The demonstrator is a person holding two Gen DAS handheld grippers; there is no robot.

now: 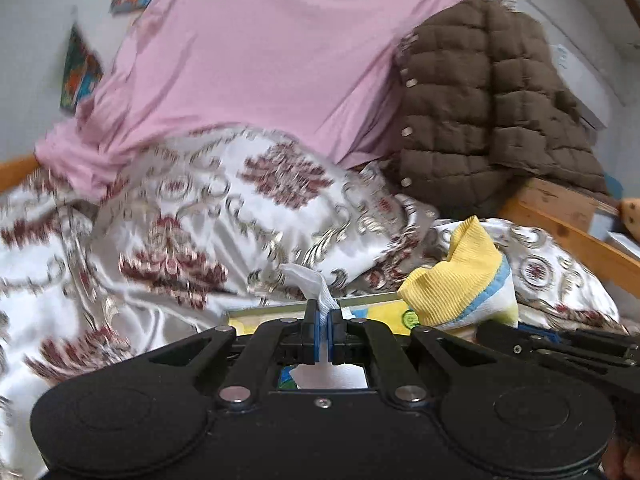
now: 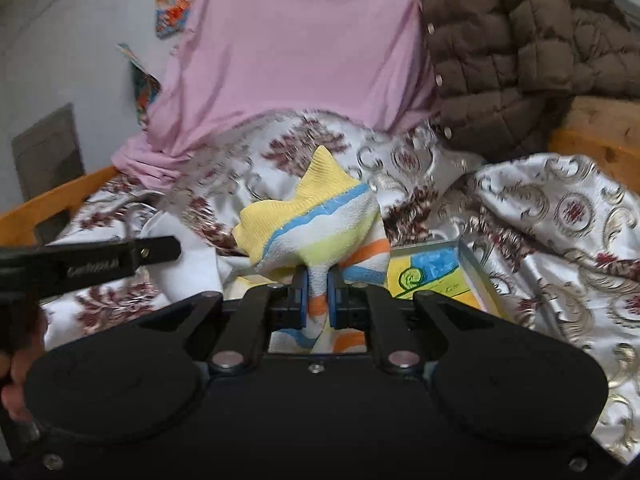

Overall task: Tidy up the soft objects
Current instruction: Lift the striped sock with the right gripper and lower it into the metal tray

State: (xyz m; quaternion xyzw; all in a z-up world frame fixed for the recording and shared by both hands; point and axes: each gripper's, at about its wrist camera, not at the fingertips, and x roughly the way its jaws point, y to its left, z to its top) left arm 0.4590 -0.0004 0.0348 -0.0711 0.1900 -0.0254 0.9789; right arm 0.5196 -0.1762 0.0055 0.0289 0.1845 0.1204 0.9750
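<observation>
Left gripper (image 1: 324, 316) is clenched tight, its blue-padded fingers (image 1: 316, 330) pinching a thin white knitted piece of fabric (image 1: 310, 282) that pokes up and out beyond the tips; more white shows below the fingers through the gap in the frame. Whether this white piece is a sock or a cloth, I cannot tell.

Over to the right gripper (image 2: 318, 292): also clamped, grasping a striped terry sock with a yellow ribbed cuff and blue, orange and pale green bands (image 2: 316, 216). The sock's narrow middle is squeezed between the pads, the cuff fans out above and ahead of the fingertips, and the rest hangs down behind them. From the left wrist camera the same sock (image 1: 460, 280) sits just off to the right of the left fingers, with the right gripper's black arm beneath it.

Directly below and ahead of both sets of fingers lies a shallow metal-rimmed tray with a yellow and blue drawing inside (image 2: 466, 254). It rests on a shiny white satin bedcover with maroon and gold ornaments (image 1: 180, 216). Farther ahead of the fingers a pink jersey garment (image 1: 272, 52) drapes down, and to its right a brown quilted puffer jacket with snap buttons (image 1: 492, 100) hangs over an orange wooden bed frame (image 1: 576, 236)
</observation>
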